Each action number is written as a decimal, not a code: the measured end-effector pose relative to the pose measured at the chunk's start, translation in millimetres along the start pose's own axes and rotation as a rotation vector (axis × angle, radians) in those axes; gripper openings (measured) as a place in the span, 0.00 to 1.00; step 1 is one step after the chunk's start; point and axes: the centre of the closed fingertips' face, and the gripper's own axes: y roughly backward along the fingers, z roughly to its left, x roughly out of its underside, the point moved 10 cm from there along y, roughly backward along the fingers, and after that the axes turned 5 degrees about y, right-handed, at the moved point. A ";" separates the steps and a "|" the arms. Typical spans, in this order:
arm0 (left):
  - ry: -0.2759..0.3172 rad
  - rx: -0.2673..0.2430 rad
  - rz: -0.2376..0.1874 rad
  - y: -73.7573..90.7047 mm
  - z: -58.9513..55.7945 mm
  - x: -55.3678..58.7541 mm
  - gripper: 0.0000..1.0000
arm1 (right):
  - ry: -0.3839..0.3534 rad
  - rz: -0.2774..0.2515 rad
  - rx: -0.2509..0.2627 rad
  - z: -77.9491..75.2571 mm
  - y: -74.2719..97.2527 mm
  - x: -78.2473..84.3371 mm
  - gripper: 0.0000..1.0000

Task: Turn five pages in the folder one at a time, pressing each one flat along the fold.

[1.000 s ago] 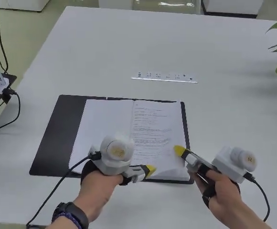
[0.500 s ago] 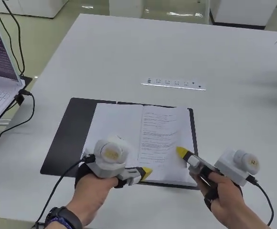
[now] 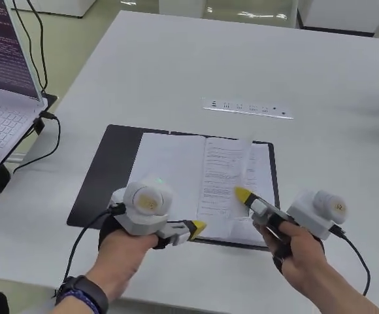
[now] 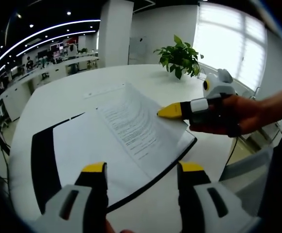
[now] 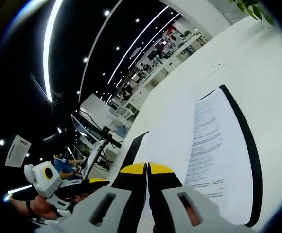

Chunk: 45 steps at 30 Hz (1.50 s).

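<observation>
On the folder (image 3: 104, 176), a page (image 3: 225, 176) is pinched mid-turn by the right gripper (image 3: 242, 194); the left gripper (image 3: 197, 227) is spread wide. Pressing is judged undone.

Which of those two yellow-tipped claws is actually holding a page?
The right claw: its jaws are shut on the lifted page. The left claw stands open near the front edge of the folder.

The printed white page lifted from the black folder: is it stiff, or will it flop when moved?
Probably floppy: the printed white page bows upward where the right gripper pinches its edge. Likely light, being one thin sheet. It may crease or tear if tugged, since the black folder holds its inner edge.
</observation>
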 end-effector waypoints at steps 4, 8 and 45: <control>-0.008 0.003 0.000 4.0 1.7 2.3 0.58 | 0.004 0.012 -0.029 9.9 -12.2 3.1 0.00; -0.005 0.001 -0.008 9.6 5.9 3.8 0.58 | 0.021 0.028 -0.066 22.6 -24.1 6.4 0.00; 0.072 -0.079 -0.025 55.0 39.4 28.9 0.63 | -0.053 0.216 -0.226 86.5 -122.2 69.5 0.00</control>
